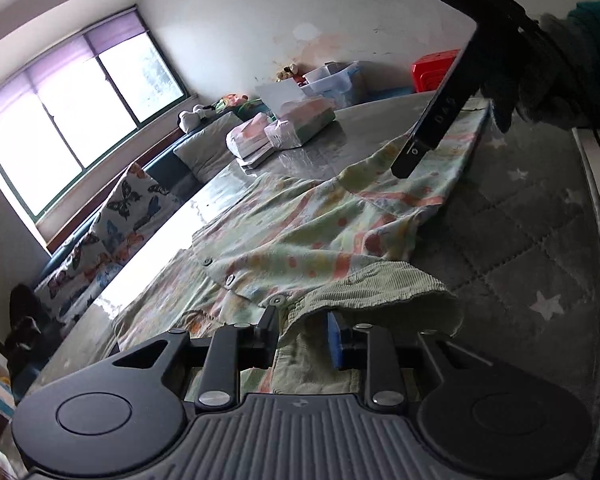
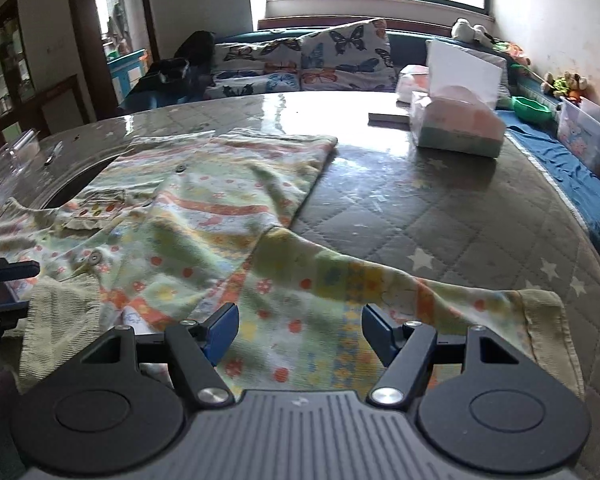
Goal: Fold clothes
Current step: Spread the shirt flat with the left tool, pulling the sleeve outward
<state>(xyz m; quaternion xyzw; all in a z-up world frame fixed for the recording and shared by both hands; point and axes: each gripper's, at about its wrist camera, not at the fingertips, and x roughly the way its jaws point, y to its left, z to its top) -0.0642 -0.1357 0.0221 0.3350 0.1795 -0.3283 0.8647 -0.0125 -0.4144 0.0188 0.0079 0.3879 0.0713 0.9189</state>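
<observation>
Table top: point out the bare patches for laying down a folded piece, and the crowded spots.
Free: the quilted star-print table cover between the patterned shirt and the tissue box, down to the sleeve. Also the glossy strip beyond the shirt. Crowded: the far right corner, with tissue packs.

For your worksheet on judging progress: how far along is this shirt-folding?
Done: the shirt lies spread on the table. In hand: the left gripper has the ribbed cuff between its jaws. Left: the right gripper is open; the sleeve remains unfolded.
</observation>
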